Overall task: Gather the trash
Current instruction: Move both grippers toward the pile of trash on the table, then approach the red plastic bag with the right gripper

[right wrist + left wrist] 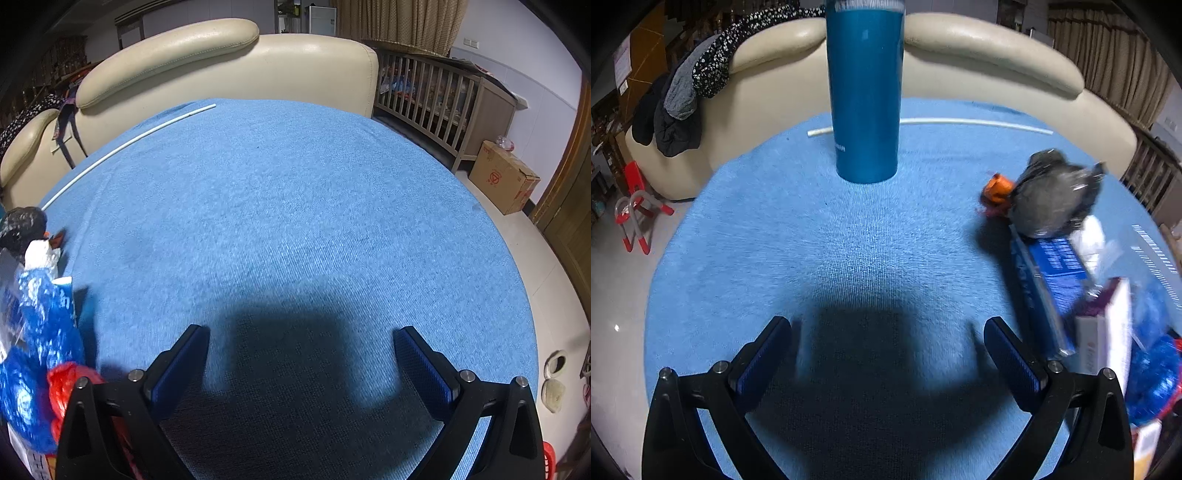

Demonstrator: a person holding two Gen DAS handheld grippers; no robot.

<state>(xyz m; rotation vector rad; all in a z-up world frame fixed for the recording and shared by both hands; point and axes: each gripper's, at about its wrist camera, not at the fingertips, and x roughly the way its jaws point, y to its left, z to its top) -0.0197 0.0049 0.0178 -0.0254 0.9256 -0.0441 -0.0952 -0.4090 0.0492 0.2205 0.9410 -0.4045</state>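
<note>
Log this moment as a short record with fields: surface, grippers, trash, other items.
surface: round table under a blue cloth
left gripper: open, empty, above bare cloth
right gripper: open, empty, above bare cloth
trash pile: crumpled grey-black bag, orange wrapper, blue box, white and purple box, blue plastic bag, red plastic bag, all heaped together between the two grippers
other items: upright blue tumbler; thin white rod along the far edge
background: cream sofa

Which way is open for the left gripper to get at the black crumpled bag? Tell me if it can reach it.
Probably yes. The left gripper is open, and the black crumpled bag lies ahead to its right over bare blue cloth. The blue tumbler stands off that line.
</note>
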